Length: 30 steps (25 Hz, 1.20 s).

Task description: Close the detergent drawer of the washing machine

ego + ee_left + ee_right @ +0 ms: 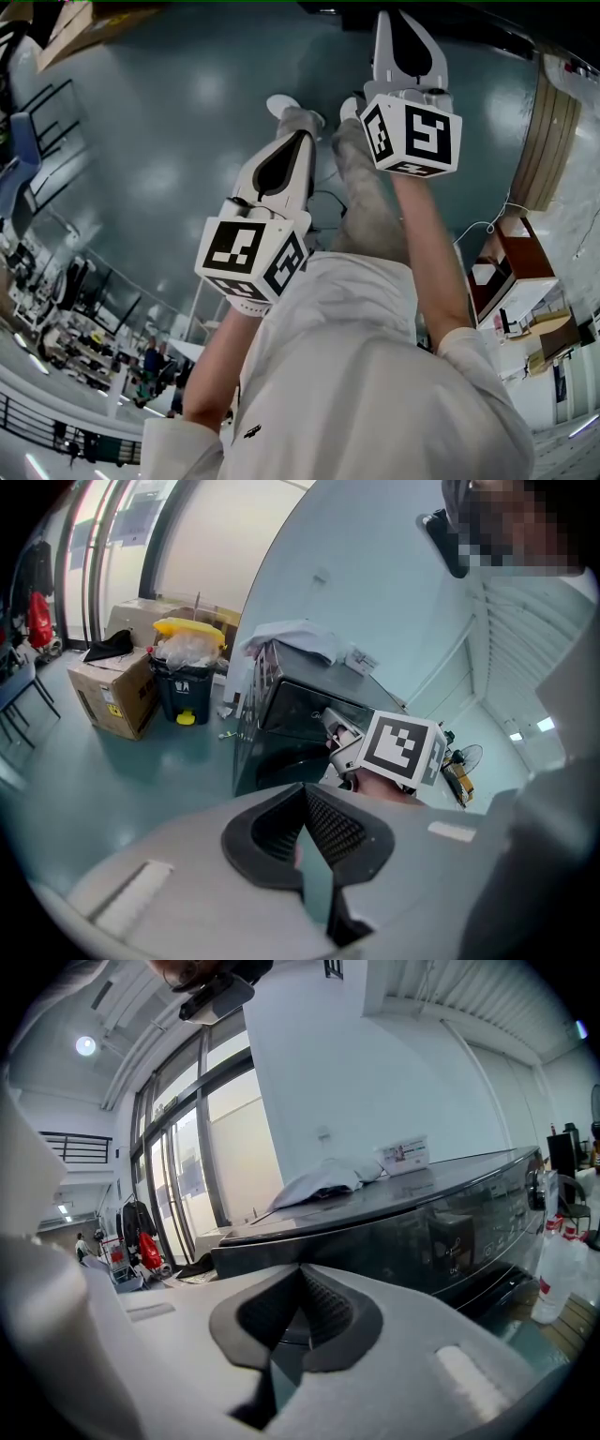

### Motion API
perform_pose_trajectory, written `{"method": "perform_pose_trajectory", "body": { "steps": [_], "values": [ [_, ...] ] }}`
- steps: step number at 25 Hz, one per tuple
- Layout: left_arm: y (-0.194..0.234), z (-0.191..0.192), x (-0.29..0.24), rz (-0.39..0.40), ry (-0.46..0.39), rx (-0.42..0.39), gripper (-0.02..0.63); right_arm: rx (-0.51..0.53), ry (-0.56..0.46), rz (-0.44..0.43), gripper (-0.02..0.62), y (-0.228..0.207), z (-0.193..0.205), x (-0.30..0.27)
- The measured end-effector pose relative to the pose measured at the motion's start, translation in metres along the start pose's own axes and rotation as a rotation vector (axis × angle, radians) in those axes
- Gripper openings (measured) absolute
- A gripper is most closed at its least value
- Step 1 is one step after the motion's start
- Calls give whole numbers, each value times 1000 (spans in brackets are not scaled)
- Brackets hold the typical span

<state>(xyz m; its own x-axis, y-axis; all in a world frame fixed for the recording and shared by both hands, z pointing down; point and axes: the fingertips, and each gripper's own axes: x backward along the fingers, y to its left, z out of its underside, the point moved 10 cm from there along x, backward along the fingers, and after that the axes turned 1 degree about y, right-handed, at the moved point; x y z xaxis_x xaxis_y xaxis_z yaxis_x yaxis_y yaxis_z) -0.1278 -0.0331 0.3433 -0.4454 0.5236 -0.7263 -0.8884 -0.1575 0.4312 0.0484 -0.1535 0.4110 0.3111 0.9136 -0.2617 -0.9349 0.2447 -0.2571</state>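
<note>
I read no legible text, brand or number in any view. The left marker cube (pixel 248 258) and right marker cube (pixel 412 136) carry black-and-white square patterns, not characters. The control panel (pixel 487 1218) of the washing machine (pixel 375 1222) bears pale print, too small to read. The card (pixel 405 1154) on its top shows blurred lines. The yellow sticker (pixel 112 708) on the cardboard box (pixel 108 686) and the dark shirt logo (pixel 251 432) are illegible.

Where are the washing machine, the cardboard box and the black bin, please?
washing machine (pixel 422 1230): right gripper view, on its dark front panel.
cardboard box (pixel 98 691): left gripper view, on its side face.
black bin (pixel 175 697): left gripper view, on its front wall.
</note>
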Motion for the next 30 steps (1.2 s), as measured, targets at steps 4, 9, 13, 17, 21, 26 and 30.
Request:
{"method": "perform_pose_trajectory", "body": {
  "steps": [4, 9, 13, 17, 21, 26, 30],
  "values": [
    [-1, 0, 1, 3, 4, -3, 17, 5, 2, 6, 2, 1, -1, -1],
    [-2, -1, 2, 2, 3, -5, 17, -3, 6, 0, 2, 0, -3, -2],
    [-4, 2, 3, 3, 4, -3, 16, -11, 7, -3, 2, -1, -4, -1],
    [-5, 4, 5, 4, 3, -1, 17, -15, 10, 0, 2, -1, -5, -3],
    [-3, 8, 7, 2, 2, -1, 17, -15, 11, 1, 2, 0, -3, -4],
    [-1, 9, 8, -8, -1, 3, 15, -29, 18, 2, 2, -2, -3, -7],
    [-3, 10, 7, -8, -4, 8, 16, -45, 29, -10, 2, -5, -7, -17]
  ]
}}
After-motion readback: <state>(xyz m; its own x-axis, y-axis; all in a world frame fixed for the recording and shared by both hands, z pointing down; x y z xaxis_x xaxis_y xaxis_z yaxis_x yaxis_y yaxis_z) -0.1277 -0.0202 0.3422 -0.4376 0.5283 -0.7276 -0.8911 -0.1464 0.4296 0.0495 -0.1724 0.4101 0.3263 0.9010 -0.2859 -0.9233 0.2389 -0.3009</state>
